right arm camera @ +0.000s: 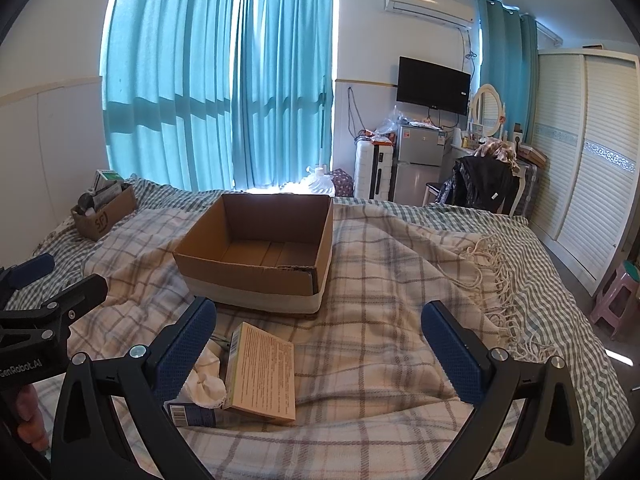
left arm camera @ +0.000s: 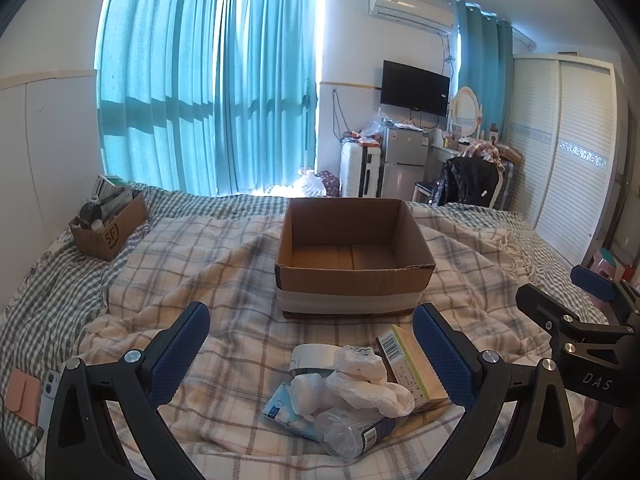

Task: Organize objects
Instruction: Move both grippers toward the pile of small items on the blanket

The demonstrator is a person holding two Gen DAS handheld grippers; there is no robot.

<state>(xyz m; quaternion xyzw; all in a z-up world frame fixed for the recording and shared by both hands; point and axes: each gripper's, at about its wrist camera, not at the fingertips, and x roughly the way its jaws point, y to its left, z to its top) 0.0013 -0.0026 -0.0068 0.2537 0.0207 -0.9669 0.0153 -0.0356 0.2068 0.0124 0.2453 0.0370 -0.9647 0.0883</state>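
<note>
The empty cardboard box (left arm camera: 354, 258) sits open-topped mid-bed on the plaid blanket (right arm camera: 380, 280), evidently to receive the pile just before it: flat carton (right arm camera: 262, 376), crumpled white bags (left arm camera: 360, 380), tape roll (left arm camera: 310, 358). Left gripper (left arm camera: 312, 352) and right gripper (right arm camera: 320, 352) hover with fingers spread wide, pinching nothing. Bare blanket lies right of the pile; its fringed edge (right arm camera: 496, 276) is well apart.

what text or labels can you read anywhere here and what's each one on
"SF": small cardboard box at the bed's far left.
"DAS": right gripper body, left wrist view.
"GenRobot.AI": left gripper body, right wrist view.
Flat tan box: print too small to read.
Barcodes and fridge stickers: unreadable.
</note>
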